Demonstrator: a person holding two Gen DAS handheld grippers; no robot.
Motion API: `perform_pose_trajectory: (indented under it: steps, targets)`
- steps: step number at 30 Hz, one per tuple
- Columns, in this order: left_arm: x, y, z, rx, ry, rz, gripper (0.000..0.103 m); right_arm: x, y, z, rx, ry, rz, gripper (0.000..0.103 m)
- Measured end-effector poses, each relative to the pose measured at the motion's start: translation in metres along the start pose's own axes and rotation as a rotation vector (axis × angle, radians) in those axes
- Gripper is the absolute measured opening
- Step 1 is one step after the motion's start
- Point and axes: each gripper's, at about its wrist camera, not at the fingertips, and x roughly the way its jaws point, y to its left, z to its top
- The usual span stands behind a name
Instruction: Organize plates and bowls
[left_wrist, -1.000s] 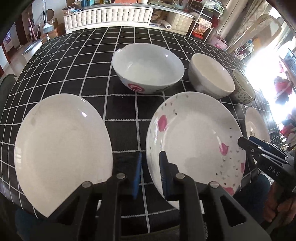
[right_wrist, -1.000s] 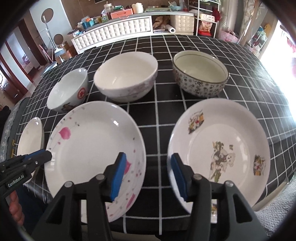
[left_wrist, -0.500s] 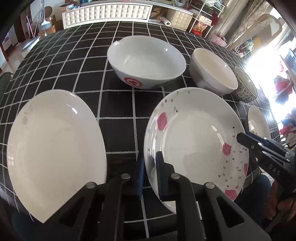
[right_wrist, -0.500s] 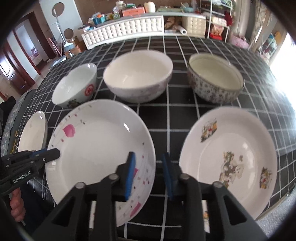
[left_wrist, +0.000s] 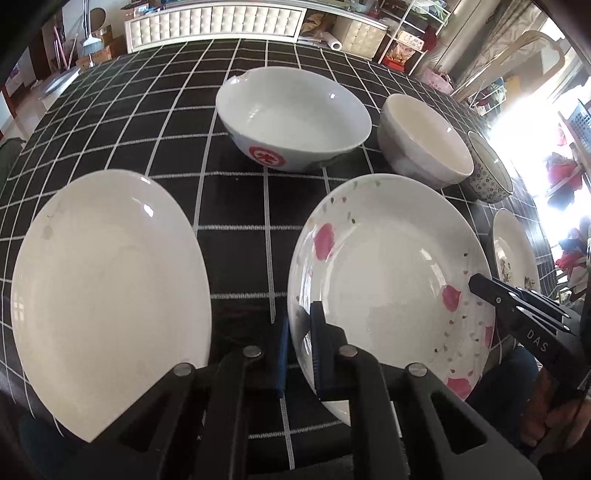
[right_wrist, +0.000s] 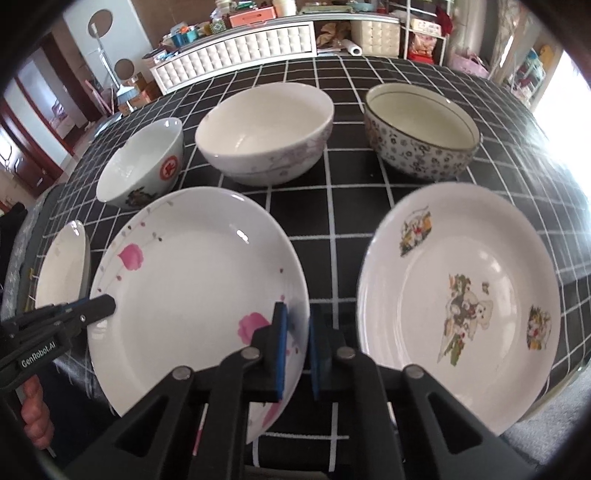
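From the left wrist, the left gripper pinches the near-left rim of the pink-flowered plate, its fingers clamped on either side. A plain white plate lies left of the flowered one, and a red-marked bowl sits behind it.

From the right wrist, the right gripper, its fingers having just been closing, grips the flowered plate's right rim. A cartoon plate lies right of that plate on the checked surface.
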Motion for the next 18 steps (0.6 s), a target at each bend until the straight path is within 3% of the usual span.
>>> perform_pose_trajectory:
  steps: [10,18]
  targets:
    - [-0.024,0.006,-0.009,-0.009,-0.039,0.013,0.008,-0.017,0.006,-0.005,0.020,-0.017,0.052,0.013]
    - [-0.061,0.026,-0.012,-0.040,-0.106,0.047,0.008,-0.031,0.037,0.008,-0.027,-0.060,0.086,0.013]
